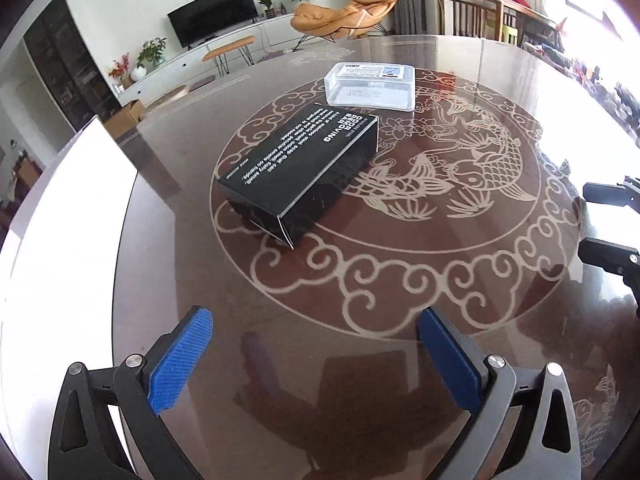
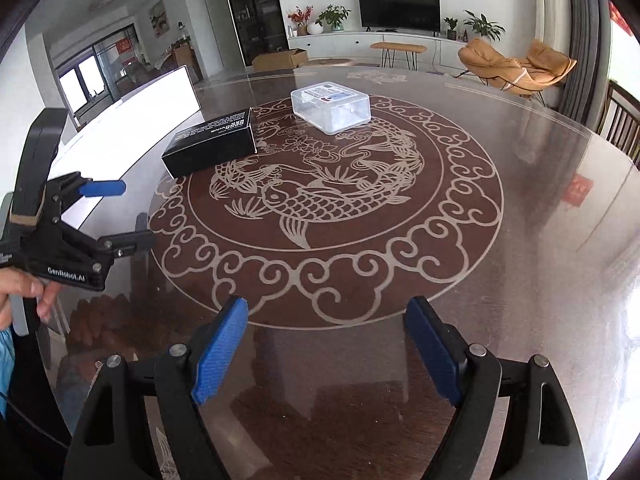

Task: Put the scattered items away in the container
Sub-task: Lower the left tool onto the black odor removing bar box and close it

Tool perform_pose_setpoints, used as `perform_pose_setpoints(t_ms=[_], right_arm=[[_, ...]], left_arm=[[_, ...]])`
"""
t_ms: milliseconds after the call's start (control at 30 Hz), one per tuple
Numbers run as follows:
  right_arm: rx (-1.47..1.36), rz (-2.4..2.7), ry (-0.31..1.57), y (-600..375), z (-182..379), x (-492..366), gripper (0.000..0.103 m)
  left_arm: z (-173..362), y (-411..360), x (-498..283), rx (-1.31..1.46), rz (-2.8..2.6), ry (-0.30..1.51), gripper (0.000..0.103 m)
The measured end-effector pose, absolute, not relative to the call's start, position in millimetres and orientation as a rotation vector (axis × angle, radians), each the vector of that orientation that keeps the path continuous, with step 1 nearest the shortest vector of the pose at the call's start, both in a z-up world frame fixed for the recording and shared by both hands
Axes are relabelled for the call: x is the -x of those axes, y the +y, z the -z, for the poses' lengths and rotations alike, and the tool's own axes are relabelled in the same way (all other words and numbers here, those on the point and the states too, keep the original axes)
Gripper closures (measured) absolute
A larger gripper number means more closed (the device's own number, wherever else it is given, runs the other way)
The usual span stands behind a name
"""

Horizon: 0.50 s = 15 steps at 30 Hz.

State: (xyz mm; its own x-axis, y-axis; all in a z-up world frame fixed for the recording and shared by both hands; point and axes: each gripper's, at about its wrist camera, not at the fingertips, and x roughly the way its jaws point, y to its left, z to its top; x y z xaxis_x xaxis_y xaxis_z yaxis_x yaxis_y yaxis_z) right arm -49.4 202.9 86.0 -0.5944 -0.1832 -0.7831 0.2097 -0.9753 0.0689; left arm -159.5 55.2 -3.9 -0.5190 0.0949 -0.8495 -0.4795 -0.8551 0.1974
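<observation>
A black box with white lettering [image 1: 296, 168] lies on the round glass-topped table [image 1: 400, 280]; it also shows in the right wrist view [image 2: 210, 146]. A clear plastic box with a label [image 1: 370, 86] sits beyond it, also in the right wrist view [image 2: 331, 106]. A white container [image 1: 60, 260] stands at the table's left edge, in the right wrist view too [image 2: 132, 112]. My left gripper [image 1: 316, 340] is open and empty, short of the black box; it shows in the right wrist view [image 2: 128, 210]. My right gripper [image 2: 326, 328] is open and empty above the table's near part.
The table has a carp and cloud pattern. Wooden chairs [image 1: 472, 12] stand at its far side. Beyond are an orange lounge chair [image 2: 516, 64], a TV [image 2: 400, 8] and a white cabinet with plants.
</observation>
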Motion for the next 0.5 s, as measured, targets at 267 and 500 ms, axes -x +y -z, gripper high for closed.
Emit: perform_pose_setpoints(t_ms=[267, 500], right_arm=[[-1.311, 2.634, 0.123, 195.0, -83.1, 53.0, 0.02], [-1.309, 2.633, 0.117, 193.9, -82.8, 53.5, 0.02]], left_arm=[[-2.2, 64.1, 228.7, 1.274, -2.29, 0.69, 0.0], [-4.9, 88.3, 258.2, 1.225, -2.268, 0.673, 0.0]])
